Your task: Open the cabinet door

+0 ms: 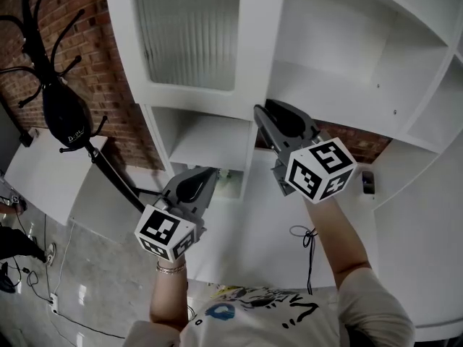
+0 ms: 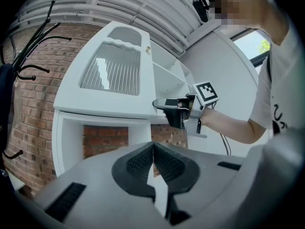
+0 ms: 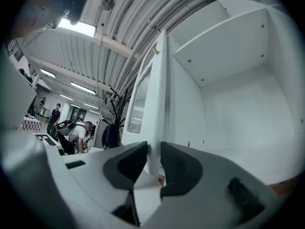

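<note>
- Currently, head view: the cabinet door [image 1: 192, 35] stands swung out from the white cabinet [image 1: 376, 71], with bare shelves exposed beside it, so the task looks nearly done. The right gripper [image 1: 260, 114] sits at the door's lower free edge, probably the only purchase, as no handle shows. The left gripper [image 1: 212, 172] hangs below the door, apart from it and idle.
- Head view, materials: the door is a flat white painted frame around a ribbed translucent pane. A rough brick wall [image 1: 94, 63] runs behind the door.
- Left gripper view: the jaws are clenched together on nothing, their ridged black pads meeting. The door is above them, its pane catching glare, with the right gripper at its lower corner.
- Right gripper view: the jaws are grasping the door's thin edge, one pad on each face, so a pull should swing it further. The edge is smooth and square-cut. The shelf boards beside the door are matte, dotted with small fittings.
</note>
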Available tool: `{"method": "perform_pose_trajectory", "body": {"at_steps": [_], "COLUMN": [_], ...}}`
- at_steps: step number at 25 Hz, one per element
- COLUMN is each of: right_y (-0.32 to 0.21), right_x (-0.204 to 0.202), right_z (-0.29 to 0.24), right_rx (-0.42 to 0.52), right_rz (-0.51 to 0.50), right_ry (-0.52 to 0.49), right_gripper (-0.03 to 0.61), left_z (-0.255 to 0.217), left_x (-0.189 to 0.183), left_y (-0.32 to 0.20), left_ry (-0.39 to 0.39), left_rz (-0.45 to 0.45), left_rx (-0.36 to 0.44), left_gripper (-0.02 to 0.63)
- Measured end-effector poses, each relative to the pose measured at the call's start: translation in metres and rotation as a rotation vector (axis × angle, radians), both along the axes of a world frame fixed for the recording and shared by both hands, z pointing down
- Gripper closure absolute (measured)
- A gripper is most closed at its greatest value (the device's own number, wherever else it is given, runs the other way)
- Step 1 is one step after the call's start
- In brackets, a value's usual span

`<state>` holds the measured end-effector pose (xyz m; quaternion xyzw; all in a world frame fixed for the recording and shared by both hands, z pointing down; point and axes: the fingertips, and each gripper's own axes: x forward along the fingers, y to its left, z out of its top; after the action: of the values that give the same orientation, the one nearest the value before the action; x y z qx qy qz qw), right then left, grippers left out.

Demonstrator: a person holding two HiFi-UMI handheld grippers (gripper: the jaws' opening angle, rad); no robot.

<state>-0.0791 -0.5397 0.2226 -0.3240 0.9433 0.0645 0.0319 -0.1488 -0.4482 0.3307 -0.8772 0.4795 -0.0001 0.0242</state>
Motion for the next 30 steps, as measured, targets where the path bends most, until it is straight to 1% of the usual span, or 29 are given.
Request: {"method": "perform_pose_trajectory", "body": {"at_steps": [4,11,14,16,18,21,26,30], "right_y": [0.023,0.071,0.089,0.102,0.115,0.137,0.17,0.193], "right_x": [-0.002,-0.01,-0.016,-0.02,-0.024,-0.033,-0.058,-0.077], "right_z": [0.0,-0.002,-0.002,-0.002,-0.002,-0.004,-0.005,-0.005], "right_rx": [0.009,0.016,0.019,0.036,0.053,0.067,0.08,0.123], "right_rz": [-0.04,-0.17,-0.227,-0.264,-0.308,-0.387,-0.53,-0.613], "right_ry": [-0.001,-0.023,-0.015,0.005,0.026,0.044,0.035,0.038], "right_gripper": [0.486,0.499,0.503,0.505,0.508,0.514,0.528,0.531], "left_z": [0.006,0.016,0.02,0.022,0.023,0.025,0.028,0.033], "left_x": [-0.001,0.002,-0.002,-0.007,-0.011,-0.016,-0.03,-0.044], "left_y": [0.007,0.017,0.023,0.028,0.034,0.04,0.05,0.061], "left_ry": [0.018,0.029,0.038,0.062,0.086,0.088,0.1,0.098], "left_rz": [-0.013,-0.031,-0.05,-0.063,-0.076,-0.094,-0.134,-0.184], "left_rx": [-0.015,-0.029,-0.04,-0.047,-0.047,-0.048,-0.056,-0.066], "left_gripper": [0.598,0.598,0.598,0.598,0.598,0.598,0.598,0.598]}}
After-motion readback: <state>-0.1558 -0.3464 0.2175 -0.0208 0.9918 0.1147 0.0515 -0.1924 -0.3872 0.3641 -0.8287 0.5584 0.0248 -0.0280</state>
